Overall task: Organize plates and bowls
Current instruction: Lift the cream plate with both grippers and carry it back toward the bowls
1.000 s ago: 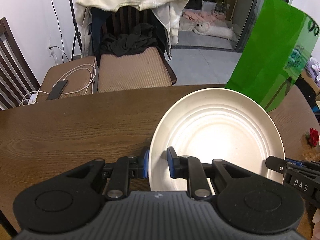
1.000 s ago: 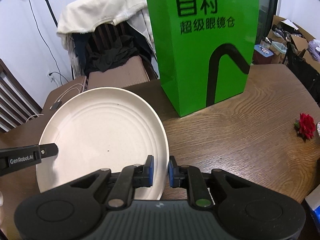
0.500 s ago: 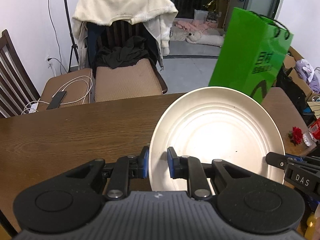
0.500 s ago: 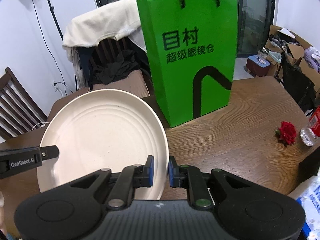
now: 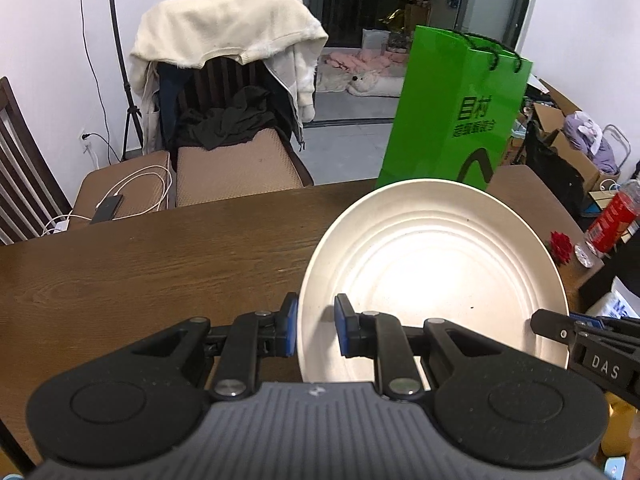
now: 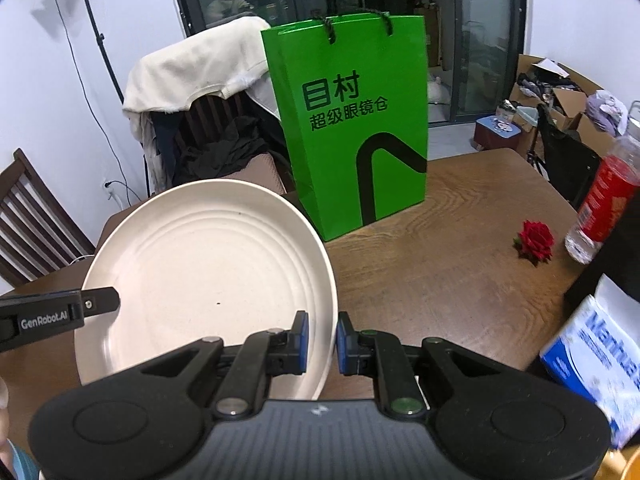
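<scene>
A large cream plate [image 5: 432, 276] with ridged rings hangs above the brown wooden table [image 5: 140, 264], held from both sides. My left gripper [image 5: 314, 330] is shut on its left rim, blue pads on either face. My right gripper [image 6: 322, 340] is shut on the right rim of the same plate [image 6: 208, 280]. The right gripper's finger shows at the plate's far edge in the left wrist view [image 5: 560, 330]. A finger of the left gripper lies over the plate's left edge in the right wrist view [image 6: 96, 302]. No bowl is in view.
A tall green paper bag [image 6: 356, 132] stands on the table behind the plate. A red rose [image 6: 536, 238], a red-labelled bottle [image 6: 600, 196] and a blue-white pack [image 6: 596, 356] lie at the right. Chairs with draped clothes [image 5: 224, 48] stand beyond the far edge.
Both grippers have lifted the plate and drawn back from the green bag. More of the bag, the room and the bottle has come into view. The grips are unchanged.
</scene>
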